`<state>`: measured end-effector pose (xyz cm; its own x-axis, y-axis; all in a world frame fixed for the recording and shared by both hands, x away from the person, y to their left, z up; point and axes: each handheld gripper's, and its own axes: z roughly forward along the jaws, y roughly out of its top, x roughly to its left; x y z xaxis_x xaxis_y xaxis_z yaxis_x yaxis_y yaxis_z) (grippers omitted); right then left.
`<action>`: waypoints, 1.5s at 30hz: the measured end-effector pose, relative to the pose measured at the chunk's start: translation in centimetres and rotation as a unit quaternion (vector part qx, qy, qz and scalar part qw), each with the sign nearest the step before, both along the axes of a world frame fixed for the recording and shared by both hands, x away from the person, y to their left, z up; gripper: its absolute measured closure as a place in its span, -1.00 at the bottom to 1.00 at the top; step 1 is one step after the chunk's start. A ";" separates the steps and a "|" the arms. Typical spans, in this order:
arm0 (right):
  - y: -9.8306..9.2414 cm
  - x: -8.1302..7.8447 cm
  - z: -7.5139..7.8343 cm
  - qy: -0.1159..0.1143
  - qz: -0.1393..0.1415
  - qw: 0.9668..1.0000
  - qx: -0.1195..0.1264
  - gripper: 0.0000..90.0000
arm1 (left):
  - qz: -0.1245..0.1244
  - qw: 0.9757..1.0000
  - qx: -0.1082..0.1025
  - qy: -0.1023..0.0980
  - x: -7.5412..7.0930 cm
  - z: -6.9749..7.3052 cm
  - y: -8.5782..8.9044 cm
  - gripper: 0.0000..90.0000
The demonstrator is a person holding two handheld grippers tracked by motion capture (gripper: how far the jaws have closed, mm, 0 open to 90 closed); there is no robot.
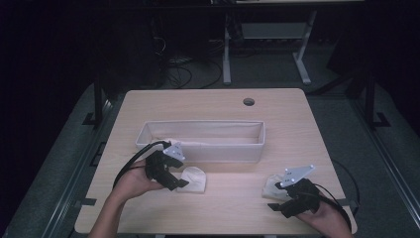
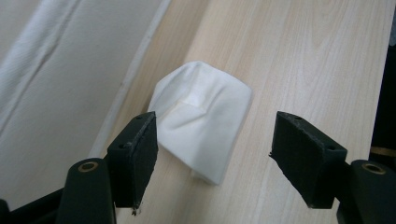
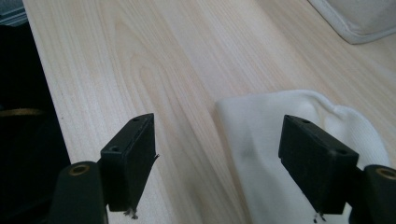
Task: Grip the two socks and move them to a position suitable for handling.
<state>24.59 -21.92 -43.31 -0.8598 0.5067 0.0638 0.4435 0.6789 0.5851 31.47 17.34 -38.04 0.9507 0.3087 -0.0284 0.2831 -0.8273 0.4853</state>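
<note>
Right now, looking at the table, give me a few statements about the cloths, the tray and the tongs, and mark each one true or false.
1. The left tongs stand open, with the folded white cloth lying on the table between and ahead of the jaws. True.
2. That folded white cloth lies inside the fabric tray. False: it lies on the wooden table, in front of the tray's near wall.
3. The right tongs are clamped on the cream cloth. False: the jaws stand open, and the cloth lies flat on the table under them.
4. The fabric tray is long and rectangular. True.
5. The table has a round hole near its far edge. True.
</note>
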 end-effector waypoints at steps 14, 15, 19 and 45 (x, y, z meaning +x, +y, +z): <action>0.2 -0.1 0.0 0.003 0.011 1.000 -0.006 -0.40 | -0.024 0.998 0.056 0.026 1.1 -3.3 -3.2 -0.17; 0.2 -0.1 -0.1 0.002 0.013 1.000 -0.006 -0.40 | -0.022 0.997 0.062 0.031 1.4 -3.9 -3.5 -0.16; 0.2 -0.1 -0.1 0.003 0.013 1.000 -0.010 -0.40 | -0.019 0.996 0.077 0.037 1.6 -4.8 -3.9 -0.13; -0.1 -0.3 -0.1 0.002 0.008 1.000 -0.012 -0.40 | 0.002 0.995 0.095 0.016 1.6 -5.1 -4.8 0.75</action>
<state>24.27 -22.00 -43.41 -0.8677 0.4938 0.0564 0.4349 0.6995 0.5670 33.11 12.58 -43.13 0.9492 0.3146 0.0016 0.2986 -0.9024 0.3106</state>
